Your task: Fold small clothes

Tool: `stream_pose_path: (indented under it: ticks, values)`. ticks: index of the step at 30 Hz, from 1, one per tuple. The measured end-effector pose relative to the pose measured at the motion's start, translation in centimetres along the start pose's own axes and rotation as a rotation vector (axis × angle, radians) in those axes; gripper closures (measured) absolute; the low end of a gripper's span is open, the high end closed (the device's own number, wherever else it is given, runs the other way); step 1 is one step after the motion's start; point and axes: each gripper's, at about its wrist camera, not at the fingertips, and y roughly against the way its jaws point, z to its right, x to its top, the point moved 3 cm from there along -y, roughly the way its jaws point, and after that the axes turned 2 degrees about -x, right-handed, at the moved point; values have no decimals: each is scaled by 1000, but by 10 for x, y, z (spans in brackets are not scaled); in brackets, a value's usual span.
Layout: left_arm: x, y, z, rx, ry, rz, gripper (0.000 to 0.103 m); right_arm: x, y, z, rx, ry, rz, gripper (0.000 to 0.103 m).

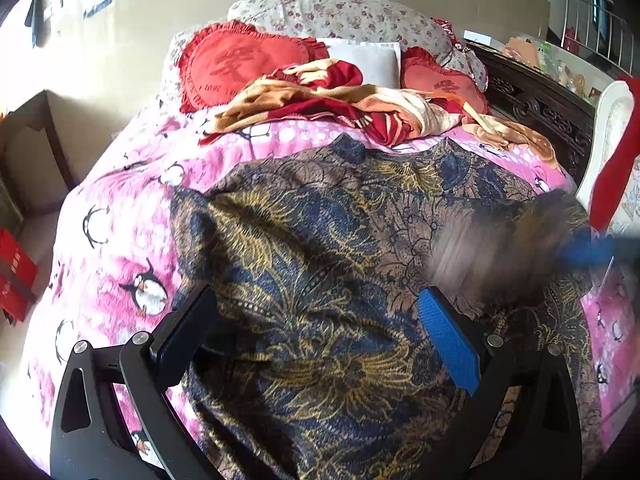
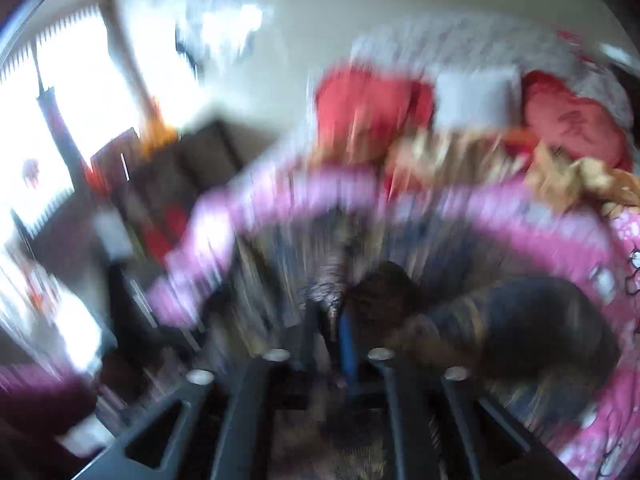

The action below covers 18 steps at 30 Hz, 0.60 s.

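A dark garment with a blue, brown and gold floral print (image 1: 320,248) lies spread on the pink penguin bedspread (image 1: 120,248). My left gripper (image 1: 316,300) is open, its fingers wide apart just above the garment's near middle, holding nothing. My right gripper (image 1: 580,246) appears as a blue blur at the garment's right edge, with a blurred fold of cloth lifted beside it. In the right wrist view, which is heavily motion-blurred, the right gripper (image 2: 338,320) is shut on a bunch of the garment (image 2: 500,320).
Two red ruffled cushions (image 1: 236,64), a white pillow (image 1: 368,58), a floral pillow and a crumpled red and beige blanket (image 1: 340,108) lie at the head of the bed. A dark carved headboard (image 1: 540,112) stands at right. Cardboard boxes (image 1: 28,152) stand at left.
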Motion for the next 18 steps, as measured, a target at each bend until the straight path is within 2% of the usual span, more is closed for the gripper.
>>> stream_pose_path:
  ticks: [1,2,4,8,11,16,18]
  values:
    - [-1,0,-2,-7,9,-7,1,-13,-19,-7,-26,24,-70,54]
    - [-2,0,-3,-21,22,-18,1,-31,-37,-15,-42,52,-139,54]
    - [-3,0,-2,-50,38,-29,1,-53,-47,-22,-50,88,-189,54]
    - [-3,-7,13,-112,47,-55,1,-70,-21,-20,-53,62,-146,51]
    - [-5,-19,34,-155,18,-97,1,-77,10,-1,-56,-54,-92,37]
    - [-7,-49,67,-135,-60,-167,2,-97,46,35,-52,-249,-39,37]
    - [-7,-62,74,-125,-54,-203,18,-104,55,46,-52,-315,-30,37]
